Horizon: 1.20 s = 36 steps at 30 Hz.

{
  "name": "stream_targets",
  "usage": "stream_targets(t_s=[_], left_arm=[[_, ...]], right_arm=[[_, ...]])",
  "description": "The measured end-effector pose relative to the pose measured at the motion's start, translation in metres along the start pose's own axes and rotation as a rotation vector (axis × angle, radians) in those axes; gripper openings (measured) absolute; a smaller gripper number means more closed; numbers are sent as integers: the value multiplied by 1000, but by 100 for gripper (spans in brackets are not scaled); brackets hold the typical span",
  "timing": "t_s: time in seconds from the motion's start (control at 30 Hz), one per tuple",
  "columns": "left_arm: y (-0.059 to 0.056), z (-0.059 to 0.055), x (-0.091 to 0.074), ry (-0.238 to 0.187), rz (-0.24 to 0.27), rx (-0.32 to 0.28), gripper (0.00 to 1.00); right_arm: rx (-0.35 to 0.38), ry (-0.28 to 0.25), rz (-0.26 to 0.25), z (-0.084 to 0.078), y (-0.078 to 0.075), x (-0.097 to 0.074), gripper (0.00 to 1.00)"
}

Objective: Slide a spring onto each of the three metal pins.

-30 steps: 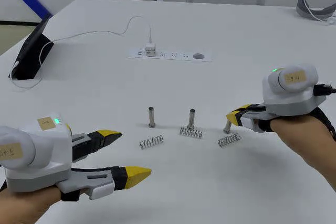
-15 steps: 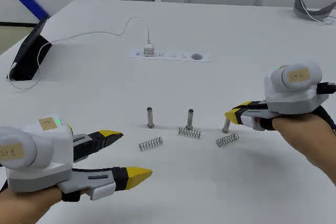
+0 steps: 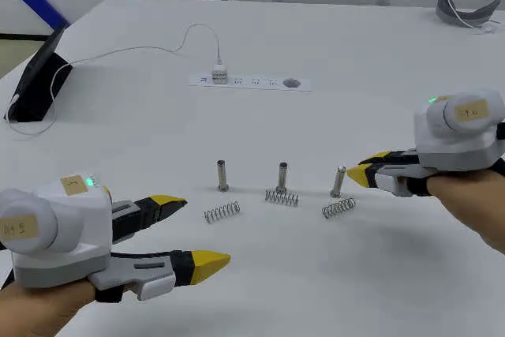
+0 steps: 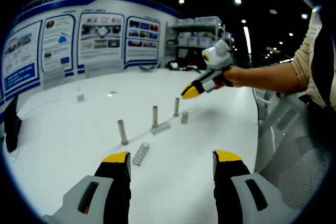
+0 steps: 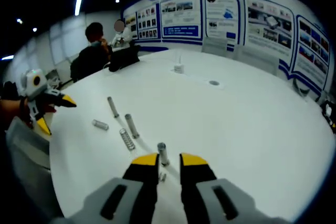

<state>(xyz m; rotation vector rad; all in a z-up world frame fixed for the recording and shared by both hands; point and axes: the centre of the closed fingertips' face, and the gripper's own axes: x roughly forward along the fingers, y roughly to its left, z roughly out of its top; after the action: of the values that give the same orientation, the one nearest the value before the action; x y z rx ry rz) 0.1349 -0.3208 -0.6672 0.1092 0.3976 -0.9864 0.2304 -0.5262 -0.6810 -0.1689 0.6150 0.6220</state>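
Three metal pins stand in a row on the white table: left pin point(image 3: 222, 175), middle pin point(image 3: 282, 177), right pin point(image 3: 338, 181). A spring lies flat in front of each: left spring point(image 3: 222, 211), middle spring point(image 3: 282, 196), right spring point(image 3: 338, 208). My left gripper point(image 3: 193, 230) hovers at the near left, open and empty, its jaws pointing at the left spring point(image 4: 140, 153). My right gripper point(image 3: 361, 175) sits just right of the right pin point(image 5: 163, 153). Its jaws stand almost together with a thin gap and hold nothing.
A white power strip point(image 3: 251, 82) with a plugged charger and cable lies behind the pins. A black stand point(image 3: 35, 84) leans at the table's left edge. A grey headset point(image 3: 465, 9) rests at the far right. People sit beyond the table point(image 5: 100, 45).
The right gripper has drawn back a little to the right, away from the right pin. The head camera has tilted, shifting the whole picture. The left gripper holds still.
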Motion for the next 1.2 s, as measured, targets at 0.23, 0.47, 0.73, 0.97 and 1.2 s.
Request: stream_targets(t_s=[0.23, 0.47, 0.73, 0.97, 1.2], left_arm=[[-3, -1, 1, 6, -1, 0, 64], [-3, -1, 0, 8, 5, -4, 64], [-6, -2, 2, 14, 3, -6, 64], [-5, -3, 2, 16, 7, -13, 63], [-6, -5, 1, 18, 8, -17, 63]], right_arm=[[-53, 38, 92, -14, 14, 5, 19], [-101, 60, 159, -20, 23, 8, 20], [-131, 104, 218, -32, 31, 17, 21], [-134, 137, 244, -40, 32, 22, 21], [-149, 170, 244, -46, 32, 21, 21]])
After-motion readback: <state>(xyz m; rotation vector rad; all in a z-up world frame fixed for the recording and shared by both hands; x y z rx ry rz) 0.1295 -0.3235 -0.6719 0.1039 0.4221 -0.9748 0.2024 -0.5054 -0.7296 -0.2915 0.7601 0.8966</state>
